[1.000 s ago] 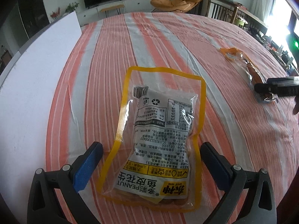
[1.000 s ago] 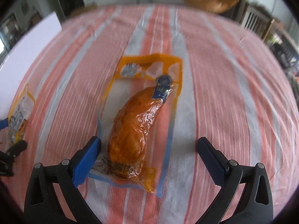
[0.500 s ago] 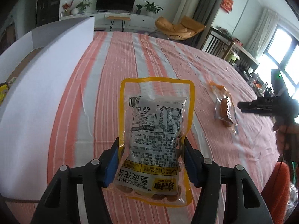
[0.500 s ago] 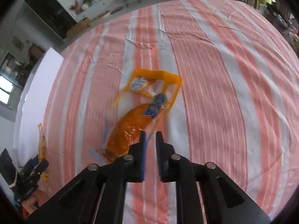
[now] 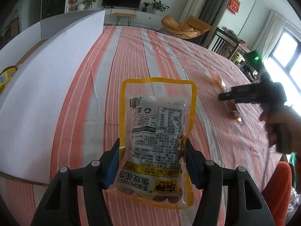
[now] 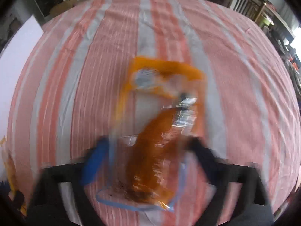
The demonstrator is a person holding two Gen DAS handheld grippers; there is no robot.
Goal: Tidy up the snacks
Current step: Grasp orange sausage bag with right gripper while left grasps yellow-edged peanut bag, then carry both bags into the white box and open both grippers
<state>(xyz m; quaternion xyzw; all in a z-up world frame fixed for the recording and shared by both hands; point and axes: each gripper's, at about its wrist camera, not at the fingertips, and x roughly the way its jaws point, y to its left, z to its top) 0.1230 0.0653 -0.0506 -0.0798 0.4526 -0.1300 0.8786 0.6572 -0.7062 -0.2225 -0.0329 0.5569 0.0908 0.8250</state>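
A clear peanut packet (image 5: 156, 116) with a yellow border and a white printed label stands up between the blue pads of my left gripper (image 5: 152, 145), which is shut on its lower half above the striped cloth. A clear packet with an orange top, holding an orange-brown piece of food (image 6: 156, 131), lies between the fingers of my right gripper (image 6: 147, 145). That view is badly blurred. The right jaws are opening, and I see no pad pressing on the packet. In the left wrist view the right gripper (image 5: 222, 96) hangs over that packet at the right, held by a hand (image 5: 278, 120).
A pink, orange and white striped cloth (image 5: 131, 56) covers the round table. A white box (image 5: 47, 84) stands along the left side, with a yellow packet (image 5: 5, 75) inside it. Chairs and a window lie beyond the far right edge.
My left gripper closed on the peanut packet and raised it off the cloth. My right gripper went from wide open to nearly shut above its packet, then came down with the jaws apart around it.
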